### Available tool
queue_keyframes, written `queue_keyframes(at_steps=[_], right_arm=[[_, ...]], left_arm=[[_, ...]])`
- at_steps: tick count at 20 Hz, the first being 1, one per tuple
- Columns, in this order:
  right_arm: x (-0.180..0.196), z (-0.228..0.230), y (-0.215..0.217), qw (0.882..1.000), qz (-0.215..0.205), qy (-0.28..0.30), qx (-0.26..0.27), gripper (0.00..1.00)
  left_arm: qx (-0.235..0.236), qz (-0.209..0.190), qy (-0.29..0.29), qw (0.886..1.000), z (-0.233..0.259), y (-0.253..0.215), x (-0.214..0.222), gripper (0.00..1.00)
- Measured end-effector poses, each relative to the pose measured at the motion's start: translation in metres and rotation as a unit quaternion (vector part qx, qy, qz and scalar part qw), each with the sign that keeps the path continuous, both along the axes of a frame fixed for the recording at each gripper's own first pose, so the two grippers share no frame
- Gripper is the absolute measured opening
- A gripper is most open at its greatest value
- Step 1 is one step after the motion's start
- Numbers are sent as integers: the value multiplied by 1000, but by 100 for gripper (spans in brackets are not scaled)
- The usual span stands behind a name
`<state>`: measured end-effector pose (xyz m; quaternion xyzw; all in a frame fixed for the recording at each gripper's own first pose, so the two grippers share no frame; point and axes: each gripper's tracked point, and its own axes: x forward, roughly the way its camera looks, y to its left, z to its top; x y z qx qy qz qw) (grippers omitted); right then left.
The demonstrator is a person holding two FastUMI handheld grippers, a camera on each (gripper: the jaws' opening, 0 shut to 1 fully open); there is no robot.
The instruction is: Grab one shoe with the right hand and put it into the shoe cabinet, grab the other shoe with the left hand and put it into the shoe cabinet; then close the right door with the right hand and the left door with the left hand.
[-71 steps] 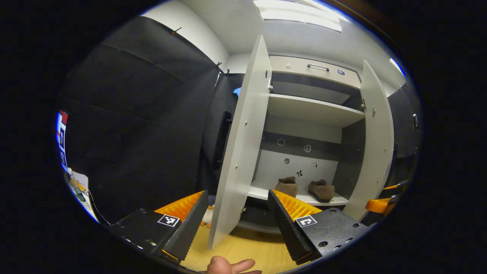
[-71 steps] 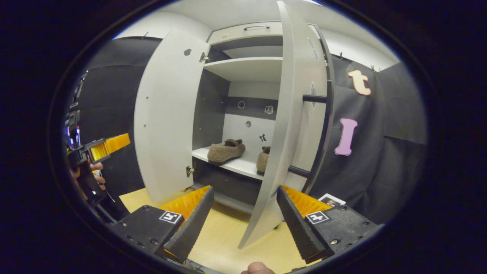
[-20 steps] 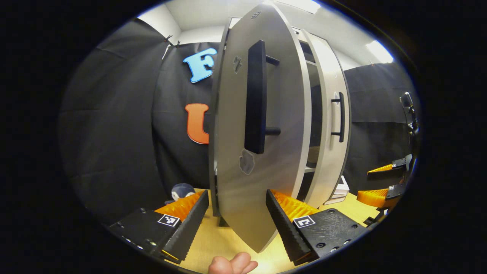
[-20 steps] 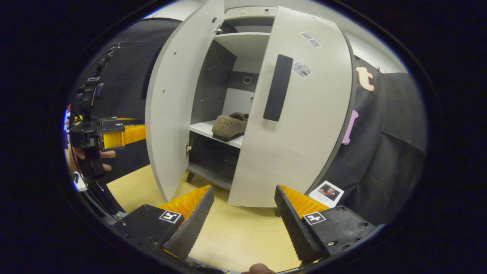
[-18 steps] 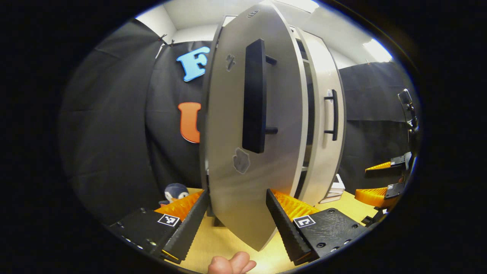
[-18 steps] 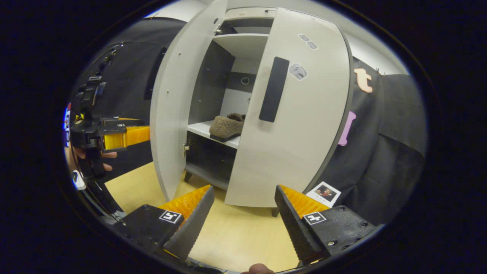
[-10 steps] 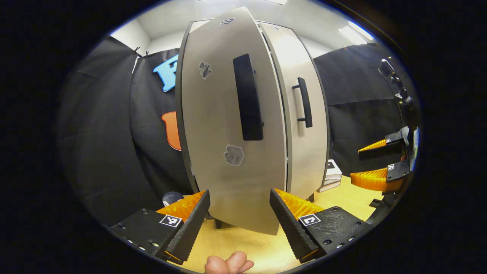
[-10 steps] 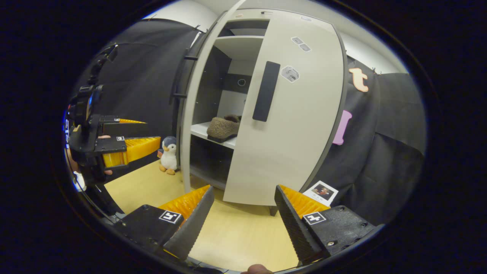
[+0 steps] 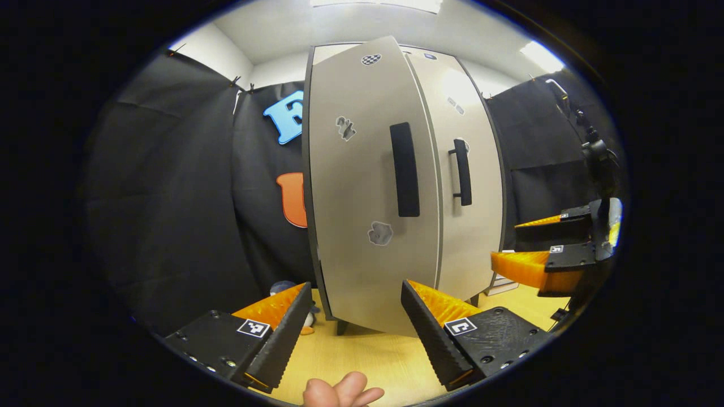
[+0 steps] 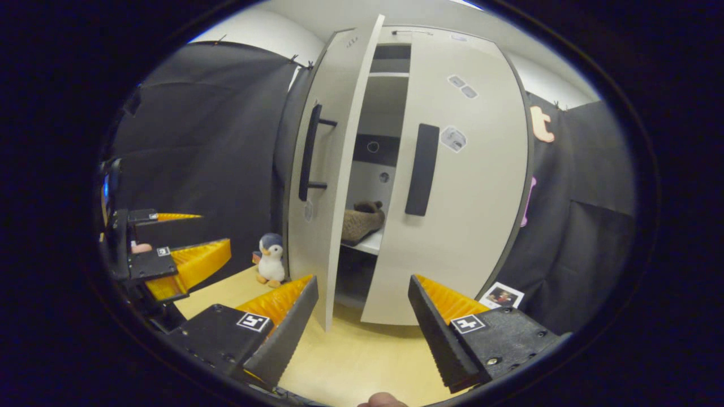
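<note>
— Which step is this?

— Closing the left door (image 10: 328,169). A shoe (image 10: 362,221) sits on the cabinet shelf; the right door (image 10: 464,186) looks shut.

— The tongs?

— Left tongs (image 9: 356,328) and right tongs (image 10: 362,325) both gape, empty. Next, I'd judge: push that door home.

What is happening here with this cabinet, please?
A person holding a gripper in each hand is closing a grey shoe cabinet. The right door looks shut or nearly so, while the left door stands ajar, and a brown shoe shows on the shelf through the gap. The left gripper and the right gripper are both open and hold nothing. A toy penguin stands on the floor beside the cabinet.
</note>
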<state>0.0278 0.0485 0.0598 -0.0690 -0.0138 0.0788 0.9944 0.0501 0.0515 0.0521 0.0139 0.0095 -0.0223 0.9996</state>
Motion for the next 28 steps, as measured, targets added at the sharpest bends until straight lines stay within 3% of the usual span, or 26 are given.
queue_keyframes(at_steps=[3, 7, 13, 23, 24, 25, 28], right_arm=[[-3, -2, 21, 999, 31, -1, -12, 100], [-10, -14, 32, 999, 42, 10, -29, 100], [-21, -5, 30, 999, 31, -9, -12, 100], [-24, -21, 3, 1000, 1, 17, 10, 100], [-24, -19, 2, 1000, -1, 15, 11, 100], [-24, -19, 0, 1000, -3, 14, 12, 100], [-25, -20, 1, 1000, -3, 16, 13, 100]], left_arm=[[3, 14, -9, 1000, 5, 5, -13, 96], [-8, 36, -3, 999, 1, 19, -19, 96], [-21, 47, 19, 999, -7, 23, -17, 96], [-43, 34, 14, 998, -1, 10, -18, 96], [-42, 31, 15, 999, -1, 8, -18, 100], [-43, 28, 18, 999, -3, 6, -18, 96], [-38, 31, 25, 998, -7, 7, -19, 97]])
